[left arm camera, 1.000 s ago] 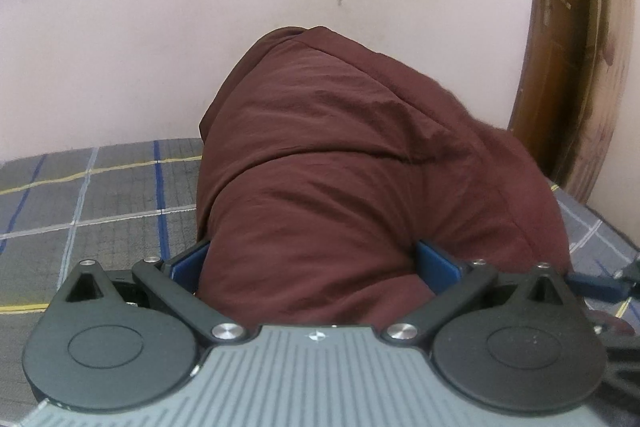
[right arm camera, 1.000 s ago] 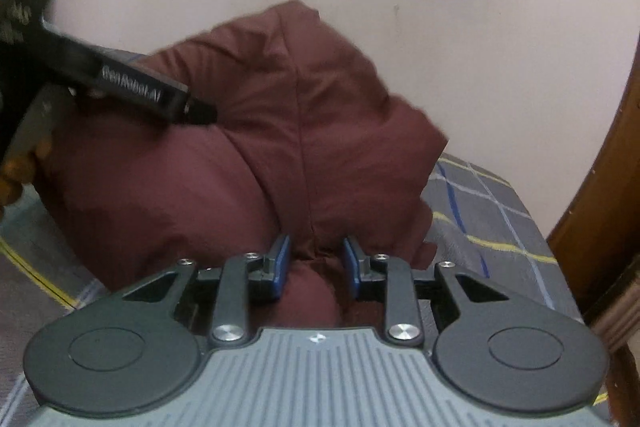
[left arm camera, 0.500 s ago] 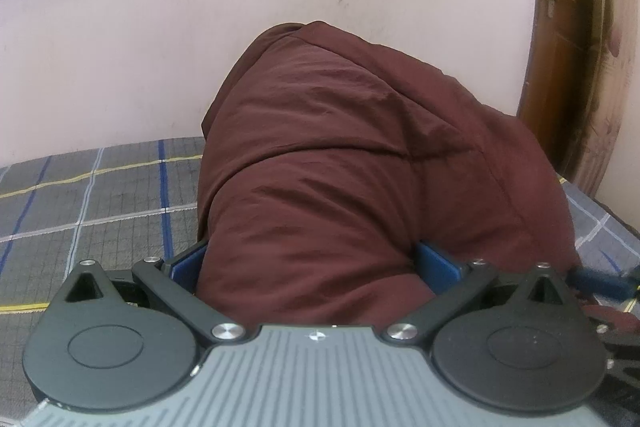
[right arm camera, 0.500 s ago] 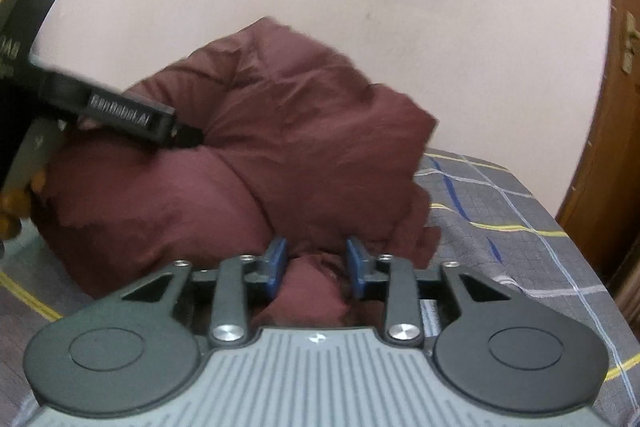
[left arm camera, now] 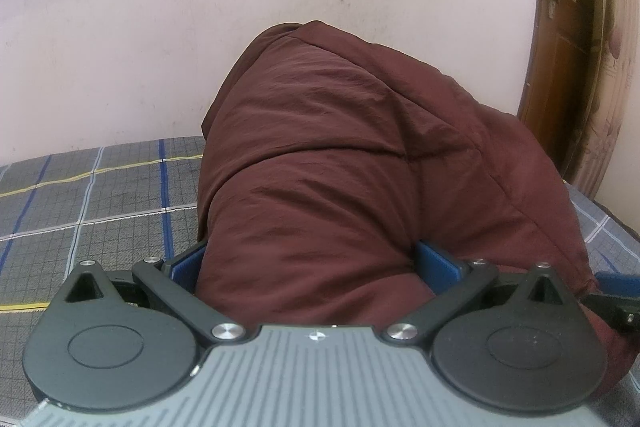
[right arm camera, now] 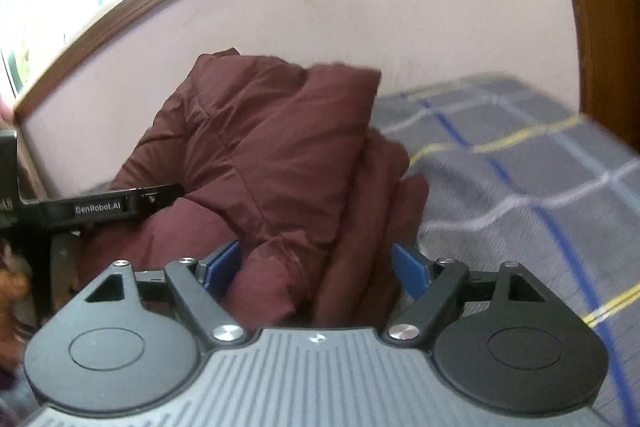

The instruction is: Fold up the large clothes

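The right gripper (right arm camera: 316, 263) has spread wide off the maroon jacket (left arm camera: 360, 187), bundled mid-bed (left arm camera: 100, 195) just ahead of both; the left gripper (left arm camera: 312, 259) straddles it wide.

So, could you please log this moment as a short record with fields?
garment: maroon padded jacket, bunched in a mound
surface: grey checked bedcover
left gripper: jaws spread wide, jacket bulk between them
right gripper: jaws spread, jacket folds between them
backdrop: pale wall, wooden door at the right
fold state: not yet flat or neat
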{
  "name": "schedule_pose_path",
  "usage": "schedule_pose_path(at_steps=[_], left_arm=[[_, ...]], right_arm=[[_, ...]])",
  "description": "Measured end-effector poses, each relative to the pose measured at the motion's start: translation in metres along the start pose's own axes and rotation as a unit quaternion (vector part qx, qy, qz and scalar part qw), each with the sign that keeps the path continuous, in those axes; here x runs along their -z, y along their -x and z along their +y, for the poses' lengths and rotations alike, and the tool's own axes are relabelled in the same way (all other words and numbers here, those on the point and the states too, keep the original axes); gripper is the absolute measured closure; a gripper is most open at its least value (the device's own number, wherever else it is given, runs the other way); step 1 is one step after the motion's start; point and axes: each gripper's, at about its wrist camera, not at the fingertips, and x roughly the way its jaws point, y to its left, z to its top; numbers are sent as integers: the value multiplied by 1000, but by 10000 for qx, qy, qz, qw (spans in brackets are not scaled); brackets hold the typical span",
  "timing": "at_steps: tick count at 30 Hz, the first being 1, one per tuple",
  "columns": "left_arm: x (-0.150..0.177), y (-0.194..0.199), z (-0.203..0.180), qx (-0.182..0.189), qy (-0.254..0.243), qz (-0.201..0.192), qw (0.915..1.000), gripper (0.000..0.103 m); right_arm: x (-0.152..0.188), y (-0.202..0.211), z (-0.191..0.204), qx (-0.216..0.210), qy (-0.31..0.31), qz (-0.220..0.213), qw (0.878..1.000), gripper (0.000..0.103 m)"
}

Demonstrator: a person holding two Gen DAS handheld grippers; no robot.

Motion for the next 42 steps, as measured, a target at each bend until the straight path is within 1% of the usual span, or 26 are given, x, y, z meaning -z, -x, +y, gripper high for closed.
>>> schedule_pose_path(at_steps=[2, 7, 8, 11, 13, 15, 17, 19, 22, 23, 24, 25, 28, 31, 33, 34, 35, 37, 40, 42], left_arm=[[0, 0, 0, -5, 4, 2, 10000, 0], [1, 0, 0, -2, 23, -4, 10000, 0], [1, 0, 0, -1, 25, -6, 10000, 0], [0, -1, 0, -6, 40, -2, 10000, 0], [0, -1, 0, -9, 55, 3, 10000, 0], [0, -1, 1, -5, 73, 13, 10000, 0], [-1, -1, 1, -9, 83, 17, 10000, 0], [-1, -1, -3, -39, 28, 2, 10000, 0], [0, 0, -5, -71, -17, -26, 10000, 0], [0, 0, -4, -55, 2, -15, 10000, 0], [-1, 0, -2, -29, 24, -2, 10000, 0], [-1, 0, -1, -4, 40, 10, 10000, 0], [-2, -1, 1, 3, 60, 7, 10000, 0], [0, -1, 0, -5, 63, -10, 10000, 0], [0, -1, 0, -8, 60, -6, 10000, 0], [0, -1, 0, -16, 56, 2, 10000, 0], [-1, -1, -1, -33, 53, 8, 10000, 0], [-1, -2, -1, -52, 61, 31, 10000, 0], [-2, -1, -4, -68, 12, 54, 10000, 0], [-4, 1, -6, -72, -59, 71, 9999, 0]], right_arm=[[2, -3, -8, -145, -237, 74, 9996, 15], [1, -18, -25, -548, -901, 283, 9940, 13], [0, -22, -27, -626, -990, 312, 9926, 10], [-5, -35, -31, -776, -1277, 333, 9882, 7], [-9, -43, -29, -891, -1303, 422, 9866, 7], [-14, -44, -22, -927, -1055, 425, 9892, 8], [-15, -42, -24, -859, -846, 373, 9920, 25], [-13, -38, -33, -917, -850, 354, 9915, 33], [-12, -34, -33, -911, -738, 372, 9924, 34], [-13, -34, -35, -961, -829, 411, 9911, 30], [-14, -32, -37, -961, -917, 412, 9903, 28], [-14, -29, -38, -911, -964, 378, 9904, 25], [-13, -23, -38, -852, -1018, 335, 9906, 11], [-10, -29, -39, -739, -1103, 452, 9901, 5], [-7, -36, -38, -762, -1199, 461, 9888, 5], [-7, -39, -34, -735, -1132, 459, 9898, 6], [-8, -41, -28, -681, -987, 429, 9919, 13], [-13, -43, -12, -438, -493, 371, 9971, 19], [-12, -43, 3, -68, 224, 255, 9994, 17], [-4, -43, 3, 22, 316, 163, 9994, 14]])
